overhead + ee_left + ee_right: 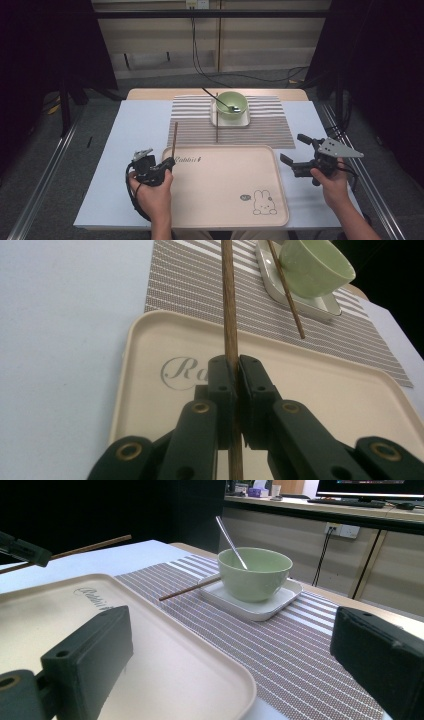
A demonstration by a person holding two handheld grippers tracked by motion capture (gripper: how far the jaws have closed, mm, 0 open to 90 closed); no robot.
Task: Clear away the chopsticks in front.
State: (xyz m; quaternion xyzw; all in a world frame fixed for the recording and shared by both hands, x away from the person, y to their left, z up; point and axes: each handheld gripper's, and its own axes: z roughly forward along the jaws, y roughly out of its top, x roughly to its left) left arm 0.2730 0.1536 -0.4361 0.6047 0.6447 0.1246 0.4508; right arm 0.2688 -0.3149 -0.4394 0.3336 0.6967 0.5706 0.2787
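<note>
Nearest, the left gripper (234, 371) is closed tight on a thin wooden chopstick (229, 305) near its lower end, pointing to 12 o'clock over the tray (270, 170) — light, stiff, slippery. The right gripper (297, 149) stands wide open, empty.

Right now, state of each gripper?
Left gripper: jaws shut on a chopstick.
Right gripper: jaws open, holding nothing, beside the tray.
</note>
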